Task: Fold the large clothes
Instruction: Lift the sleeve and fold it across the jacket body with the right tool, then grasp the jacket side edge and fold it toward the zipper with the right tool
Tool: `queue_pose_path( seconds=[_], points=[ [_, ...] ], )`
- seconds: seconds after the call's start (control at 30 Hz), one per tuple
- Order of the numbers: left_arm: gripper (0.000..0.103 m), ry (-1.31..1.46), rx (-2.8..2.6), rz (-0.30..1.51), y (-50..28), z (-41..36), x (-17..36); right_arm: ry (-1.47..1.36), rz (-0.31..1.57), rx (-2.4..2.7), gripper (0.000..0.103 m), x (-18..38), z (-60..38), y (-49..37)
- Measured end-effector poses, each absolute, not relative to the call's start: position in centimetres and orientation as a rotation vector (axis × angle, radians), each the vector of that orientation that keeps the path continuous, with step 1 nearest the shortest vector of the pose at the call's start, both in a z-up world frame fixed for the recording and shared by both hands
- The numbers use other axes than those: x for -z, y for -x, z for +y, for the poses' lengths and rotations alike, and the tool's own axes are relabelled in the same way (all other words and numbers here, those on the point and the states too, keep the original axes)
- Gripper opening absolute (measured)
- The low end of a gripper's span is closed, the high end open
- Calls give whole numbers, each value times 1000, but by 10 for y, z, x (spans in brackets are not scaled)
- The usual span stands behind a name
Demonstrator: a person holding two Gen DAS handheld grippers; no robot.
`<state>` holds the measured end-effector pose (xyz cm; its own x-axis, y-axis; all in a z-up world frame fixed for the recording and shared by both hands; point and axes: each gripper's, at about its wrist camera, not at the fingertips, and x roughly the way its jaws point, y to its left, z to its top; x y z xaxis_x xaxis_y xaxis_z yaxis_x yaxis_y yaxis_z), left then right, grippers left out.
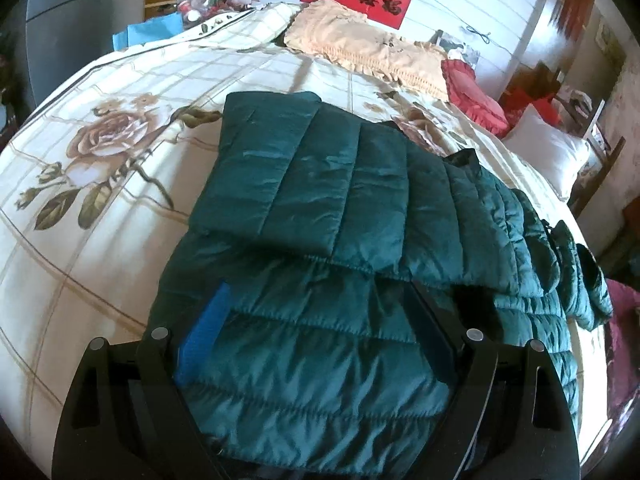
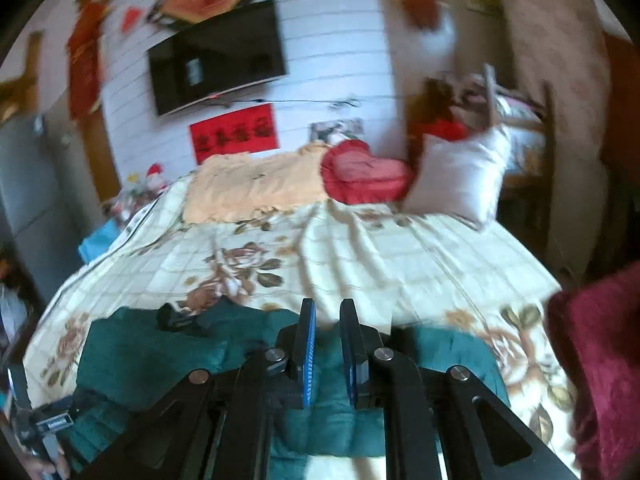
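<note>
A dark green quilted puffer jacket (image 1: 340, 200) lies partly folded on the floral bedspread (image 1: 100, 140). In the left wrist view my left gripper (image 1: 316, 312) is wide open, its fingers (image 1: 208, 328) either side of a raised fold of the jacket's near edge. In the right wrist view the jacket (image 2: 160, 348) lies below and left of my right gripper (image 2: 328, 320). Its blue-padded fingers (image 2: 308, 352) stand close together with a narrow gap, nothing visibly between them, hovering over the jacket's right part.
A peach pillow (image 2: 248, 188), red heart cushion (image 2: 364, 172) and white pillow (image 2: 456, 172) lie at the bed's head. A dark red cloth (image 2: 600, 360) is at the right. The other gripper (image 2: 44, 420) shows at the lower left. A TV (image 2: 216, 56) hangs on the wall.
</note>
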<state>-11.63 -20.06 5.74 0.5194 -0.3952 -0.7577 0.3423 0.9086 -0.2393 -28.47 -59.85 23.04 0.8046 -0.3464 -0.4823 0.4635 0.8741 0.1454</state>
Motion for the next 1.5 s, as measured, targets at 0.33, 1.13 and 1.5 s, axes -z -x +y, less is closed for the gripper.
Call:
queue_pose_path(
  seconds=[0.33,1.13,1.5],
  points=[
    [88,74,444,944,116,-196,-50,-456,588,657,79,-158,-665,316],
    [88,28,453,925,122,-203,-45,-744,599,502,14,-143,-685,319],
    [88,87,448,889,123,-175,-70,-827,526,52,14,-212,-580,232]
  ],
)
